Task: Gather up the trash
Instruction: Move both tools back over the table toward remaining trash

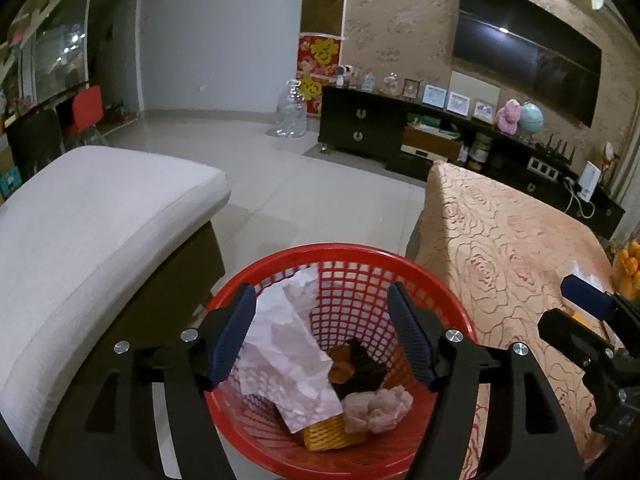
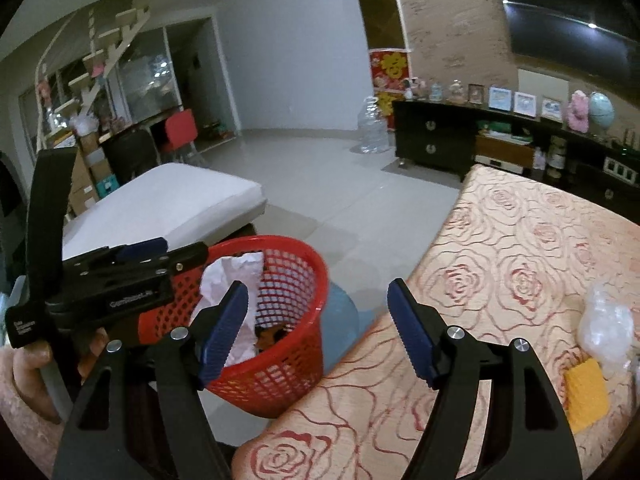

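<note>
A red mesh basket [image 1: 360,276] stands on the floor between the sofa and the table. It holds crumpled white paper [image 1: 280,344], a pink wad [image 1: 376,408], a yellow piece [image 1: 328,436] and something dark. My left gripper [image 1: 320,336] is open and empty, right above the basket. My right gripper [image 2: 316,332] is open and empty above the table's left edge. The basket also shows in the right wrist view [image 2: 288,272]. A yellow piece [image 2: 586,394] and a clear plastic wad [image 2: 608,328] lie on the table at the right.
The table has a rose-patterned cloth [image 2: 500,280]. A white sofa cushion [image 1: 88,232] is at the left. A blue object [image 2: 344,316] sits on the floor beside the basket. Oranges [image 1: 628,272] stand at the table's right edge. A dark TV cabinet [image 1: 360,128] lines the far wall.
</note>
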The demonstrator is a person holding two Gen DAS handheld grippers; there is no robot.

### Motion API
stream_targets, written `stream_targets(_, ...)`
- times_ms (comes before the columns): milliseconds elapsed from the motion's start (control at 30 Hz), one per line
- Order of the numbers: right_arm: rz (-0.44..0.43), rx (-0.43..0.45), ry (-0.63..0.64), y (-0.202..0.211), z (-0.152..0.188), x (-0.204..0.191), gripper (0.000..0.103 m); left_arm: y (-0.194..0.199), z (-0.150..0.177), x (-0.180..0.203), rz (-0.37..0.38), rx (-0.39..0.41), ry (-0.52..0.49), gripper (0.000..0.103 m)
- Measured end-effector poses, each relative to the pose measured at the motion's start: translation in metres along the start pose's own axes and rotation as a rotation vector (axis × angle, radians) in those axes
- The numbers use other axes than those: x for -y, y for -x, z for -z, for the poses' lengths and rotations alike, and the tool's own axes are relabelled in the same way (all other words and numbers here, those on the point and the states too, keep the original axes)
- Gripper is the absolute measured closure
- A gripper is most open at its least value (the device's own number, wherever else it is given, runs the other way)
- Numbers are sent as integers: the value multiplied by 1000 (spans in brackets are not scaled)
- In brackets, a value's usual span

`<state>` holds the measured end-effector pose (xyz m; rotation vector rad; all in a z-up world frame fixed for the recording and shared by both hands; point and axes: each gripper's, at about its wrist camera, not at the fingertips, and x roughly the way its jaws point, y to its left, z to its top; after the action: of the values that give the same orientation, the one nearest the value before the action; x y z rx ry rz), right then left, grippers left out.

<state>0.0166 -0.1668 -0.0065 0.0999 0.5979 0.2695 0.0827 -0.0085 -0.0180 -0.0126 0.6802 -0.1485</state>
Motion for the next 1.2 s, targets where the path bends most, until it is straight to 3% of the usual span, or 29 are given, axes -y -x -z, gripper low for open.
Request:
stream_targets(400, 177, 36, -120, 51, 18, 64, 23, 0, 8, 49, 93, -3, -70, 36)
stream_targets(800, 418, 78, -346, 133, 60, 169, 22, -1, 23, 119, 193, -25, -180, 32)
stream_targets(1033, 564, 54, -401, 156, 87, 203, 22, -5, 34, 165, 276, -67, -224, 29)
stream_targets(1200, 609, 48, -449, 170, 99, 220, 22, -13, 41, 206, 318, -104, -284, 29)
